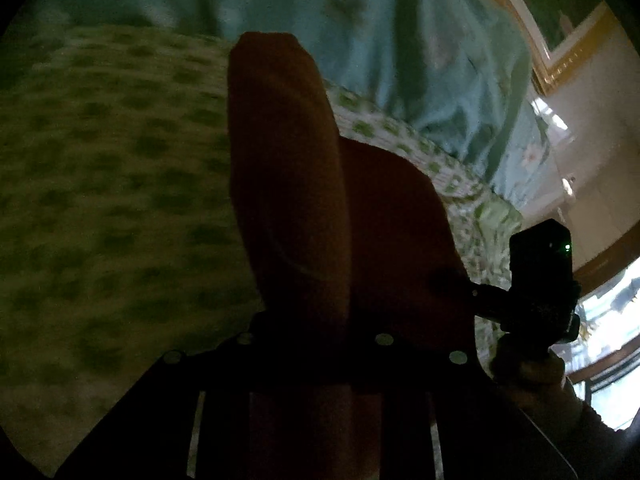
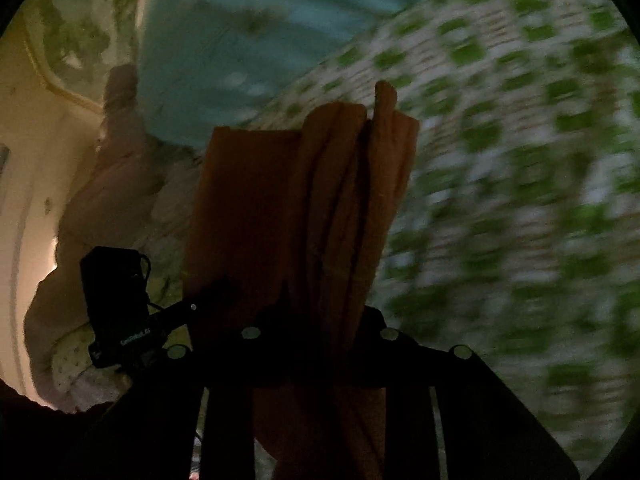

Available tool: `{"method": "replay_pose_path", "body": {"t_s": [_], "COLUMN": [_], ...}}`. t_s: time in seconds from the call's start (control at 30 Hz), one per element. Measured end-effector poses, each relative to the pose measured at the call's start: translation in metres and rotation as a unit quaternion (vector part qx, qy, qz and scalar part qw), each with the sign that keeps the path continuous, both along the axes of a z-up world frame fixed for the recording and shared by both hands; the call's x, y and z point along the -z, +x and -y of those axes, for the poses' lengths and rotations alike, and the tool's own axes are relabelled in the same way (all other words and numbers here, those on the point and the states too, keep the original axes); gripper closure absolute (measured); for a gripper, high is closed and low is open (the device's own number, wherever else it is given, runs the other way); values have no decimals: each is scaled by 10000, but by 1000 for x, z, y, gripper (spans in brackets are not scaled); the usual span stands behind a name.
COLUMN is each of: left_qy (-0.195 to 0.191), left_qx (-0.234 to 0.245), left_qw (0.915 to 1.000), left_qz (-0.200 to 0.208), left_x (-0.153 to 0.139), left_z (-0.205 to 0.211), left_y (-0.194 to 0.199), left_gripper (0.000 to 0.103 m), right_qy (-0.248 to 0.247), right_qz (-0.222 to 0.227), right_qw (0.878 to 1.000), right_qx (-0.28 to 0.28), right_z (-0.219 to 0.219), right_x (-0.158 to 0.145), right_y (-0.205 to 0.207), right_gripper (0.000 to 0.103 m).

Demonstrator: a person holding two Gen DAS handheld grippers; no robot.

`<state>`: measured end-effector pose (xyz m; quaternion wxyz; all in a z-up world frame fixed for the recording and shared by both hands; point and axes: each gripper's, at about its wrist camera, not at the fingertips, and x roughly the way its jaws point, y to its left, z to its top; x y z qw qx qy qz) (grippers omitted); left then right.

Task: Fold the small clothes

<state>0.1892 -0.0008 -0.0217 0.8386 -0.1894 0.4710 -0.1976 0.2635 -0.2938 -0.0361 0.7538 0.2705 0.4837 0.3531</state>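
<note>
— Bedspread (image 2: 520, 184), white with green patches, fills most of both views, blurred; what sits behind it?

— Teal blanket (image 1: 420, 60), heaped at the far edge, and beyond that a gold-framed picture (image 1: 560, 20) on the wall.

— And the orange garment (image 2: 304, 208)?

— Lifted off the bedspread, bunched in long folds, rising from between the right gripper (image 2: 316, 340) fingers and hiding their tips. From the left wrist camera the same orange garment (image 1: 304, 200) covers the left gripper (image 1: 316, 344) the same way.

— Are the claws pinching it?

— Cloth runs down between both pairs of fingers, so each looks clamped on it, though the tips are in shadow.

— Anything smaller?

— Each camera catches the other gripper's black body off to the side.
</note>
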Motion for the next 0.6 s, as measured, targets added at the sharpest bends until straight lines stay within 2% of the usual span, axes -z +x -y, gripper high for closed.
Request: {"method": "replay_pose_path", "body": {"t_s": [0.2,0.3,0.43,0.53,0.6], "left_qy": [253,382,511,554,601], "left_qx": [-557,-817,-980,-1099,-1196], "left_qw": [9981,9957,9925,9908,9895], "left_qz": [-116,-228,-525,-569,-551], "left_x": [-1,14,46,56,55], "left_z": [-81,-111,-128,-128,-125], "left_y": [-30,-37,-38,-37,-36], "left_gripper": [81,81,79,70,60], "right_qy": [211,219,-27,-290,-436], "right_qz": [-21,-60,-171,-129,-146], "right_qw": [9977,9956,9945,9941,9937], "right_qx": [-649,-907,-1037,-1035,-1018], "right_z": [-88,-125,-146,-151,-149], "right_x": [12,24,41,48,49], "right_y": [1,3,10,13,11], "right_gripper": [79,79,79,76,68]}}
